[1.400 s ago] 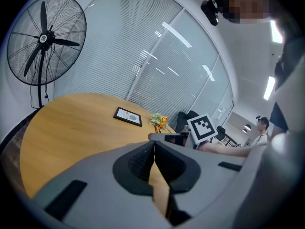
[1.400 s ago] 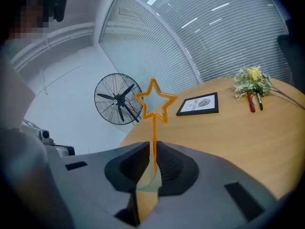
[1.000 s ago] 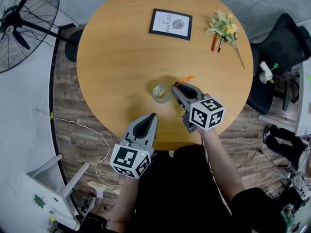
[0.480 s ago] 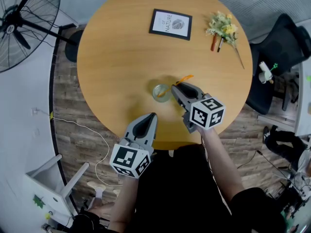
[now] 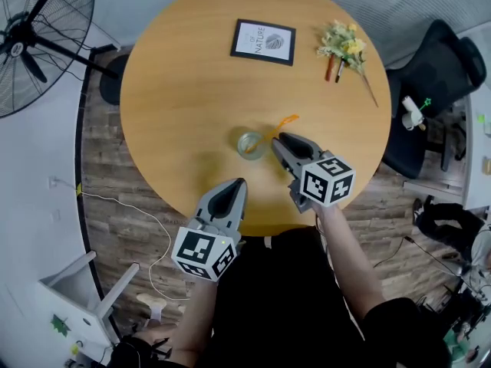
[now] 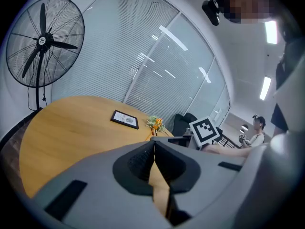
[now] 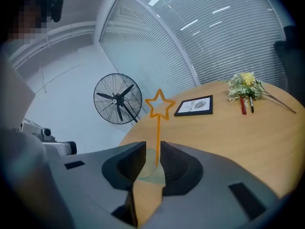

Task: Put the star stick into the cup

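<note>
Star stick stands in the cup, with its star end leaning out over the rim on the far right side. My right claw sits just right of the cup. Its jaws have just been opening and now stand wide. The stick's shaft rises in the gap between them and neither pad grips it. My left claw hangs near the cup on my side, over the table edge, closed tight and empty. A framed print lies well beyond the cup.
</note>
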`<state>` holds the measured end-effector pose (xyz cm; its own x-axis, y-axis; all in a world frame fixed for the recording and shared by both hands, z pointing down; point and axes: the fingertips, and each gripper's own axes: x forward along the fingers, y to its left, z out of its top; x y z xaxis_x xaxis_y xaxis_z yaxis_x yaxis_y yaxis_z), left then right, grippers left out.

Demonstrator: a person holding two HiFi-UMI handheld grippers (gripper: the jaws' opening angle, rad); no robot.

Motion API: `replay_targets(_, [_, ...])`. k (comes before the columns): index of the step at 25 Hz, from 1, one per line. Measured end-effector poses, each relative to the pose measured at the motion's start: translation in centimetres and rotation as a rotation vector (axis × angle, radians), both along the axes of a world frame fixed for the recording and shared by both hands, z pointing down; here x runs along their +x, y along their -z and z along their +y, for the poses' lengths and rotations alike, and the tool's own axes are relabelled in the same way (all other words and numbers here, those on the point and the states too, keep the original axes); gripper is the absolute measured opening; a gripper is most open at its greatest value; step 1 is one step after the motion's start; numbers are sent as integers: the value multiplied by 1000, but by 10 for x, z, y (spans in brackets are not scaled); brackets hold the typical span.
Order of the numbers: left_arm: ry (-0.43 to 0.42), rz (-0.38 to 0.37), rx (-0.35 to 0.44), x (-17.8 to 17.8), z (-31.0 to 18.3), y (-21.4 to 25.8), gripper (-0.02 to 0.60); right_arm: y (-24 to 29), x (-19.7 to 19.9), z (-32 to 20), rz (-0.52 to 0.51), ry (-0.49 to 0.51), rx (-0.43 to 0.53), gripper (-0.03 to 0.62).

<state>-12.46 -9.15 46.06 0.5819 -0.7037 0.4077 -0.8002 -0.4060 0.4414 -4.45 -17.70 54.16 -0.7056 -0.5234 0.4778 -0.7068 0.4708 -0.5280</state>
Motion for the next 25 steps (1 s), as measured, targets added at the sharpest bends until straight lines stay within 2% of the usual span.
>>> replay_targets(11, [-37, 14, 47, 8, 13, 13, 0, 40, 14, 28, -16, -26, 78, 101])
replay_targets(17, [-40, -4, 73, 15, 19, 22, 0, 54, 24, 47, -22, -18, 107, 98])
replay_targets(25, [-30, -29, 73, 44, 32, 29, -2, 71, 46, 74, -38, 17, 145, 87])
